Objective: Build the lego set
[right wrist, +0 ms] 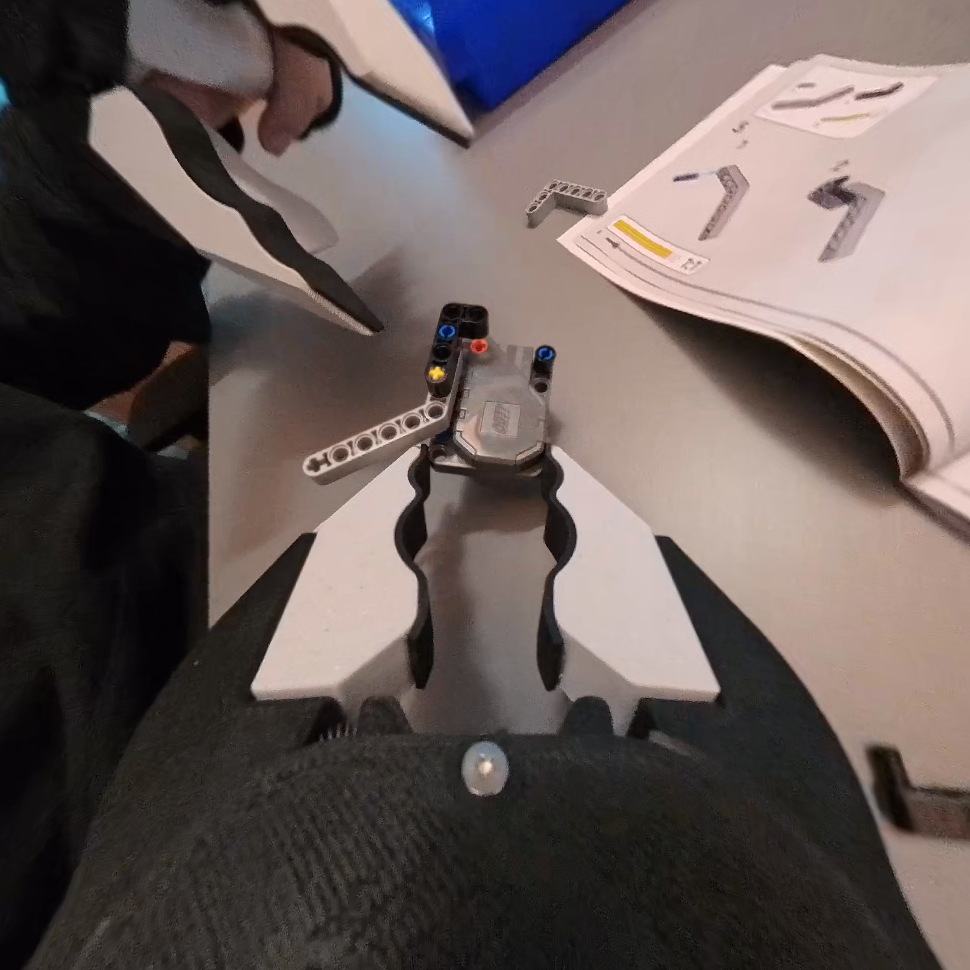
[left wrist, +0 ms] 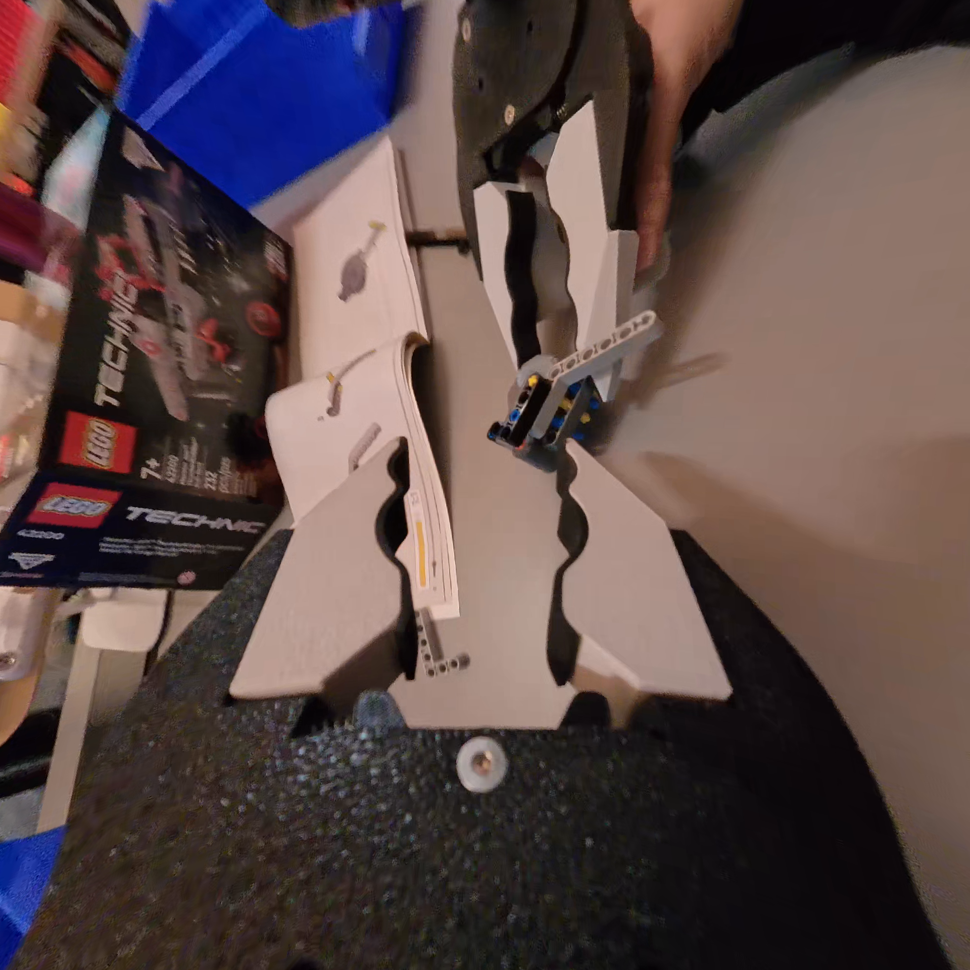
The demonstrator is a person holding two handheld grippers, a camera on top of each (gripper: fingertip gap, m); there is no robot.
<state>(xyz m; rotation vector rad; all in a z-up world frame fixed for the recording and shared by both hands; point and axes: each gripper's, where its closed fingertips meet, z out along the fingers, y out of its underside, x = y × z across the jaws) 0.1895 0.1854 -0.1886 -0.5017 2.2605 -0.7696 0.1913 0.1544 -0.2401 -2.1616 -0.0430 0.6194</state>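
Note:
My right gripper (right wrist: 485,456) is shut on the lego assembly (right wrist: 498,420) and holds it just above the grey table. The assembly is a grey motor block with a black beam, a long grey angled beam (right wrist: 378,441) and blue, red and yellow pins. My left gripper (left wrist: 483,451) is open and empty; its right fingertip (left wrist: 569,462) is next to the assembly (left wrist: 546,414). In the left wrist view the right gripper (left wrist: 572,383) comes in from above. In the right wrist view the left gripper (right wrist: 417,231) is open at the upper left. A loose grey L-beam (right wrist: 567,202) lies by the booklet.
The open instruction booklet (right wrist: 787,236) lies on the table and also shows in the left wrist view (left wrist: 367,294). The black set box (left wrist: 157,393) and a blue bin (left wrist: 262,89) stand beyond it. A dark part (right wrist: 913,808) lies at the lower right.

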